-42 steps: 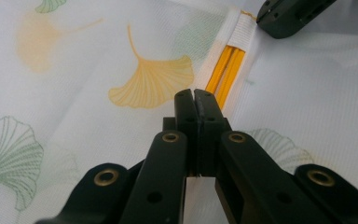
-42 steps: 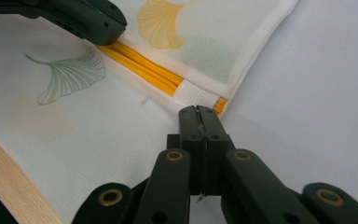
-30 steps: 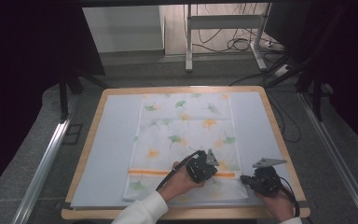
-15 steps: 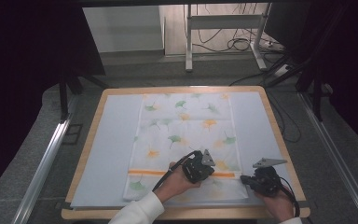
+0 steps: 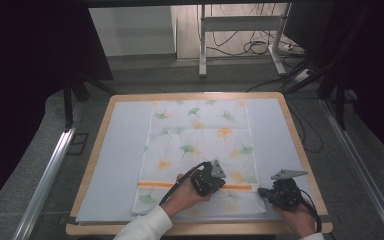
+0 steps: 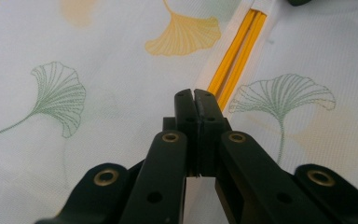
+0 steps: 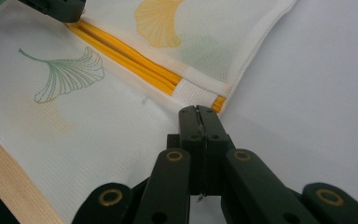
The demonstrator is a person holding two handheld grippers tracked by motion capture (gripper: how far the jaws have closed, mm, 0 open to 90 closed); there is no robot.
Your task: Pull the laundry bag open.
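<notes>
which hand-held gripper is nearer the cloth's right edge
Right. The right hand-held gripper sits at the cloth's right edge, where the orange stripe ends. The left hand-held gripper is over the stripe farther in, toward the cloth's middle.

Even soft overhead light on table (image 5: pixel 115 150) — surroundings dark; close views sharp — no glare.

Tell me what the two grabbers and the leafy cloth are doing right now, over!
Left gripper shut, tip over the orange stripe. Right gripper shut at the stripe's end. White ginkgo-leaf cloth flat on the pale blue mat. Nothing in the way.
</notes>
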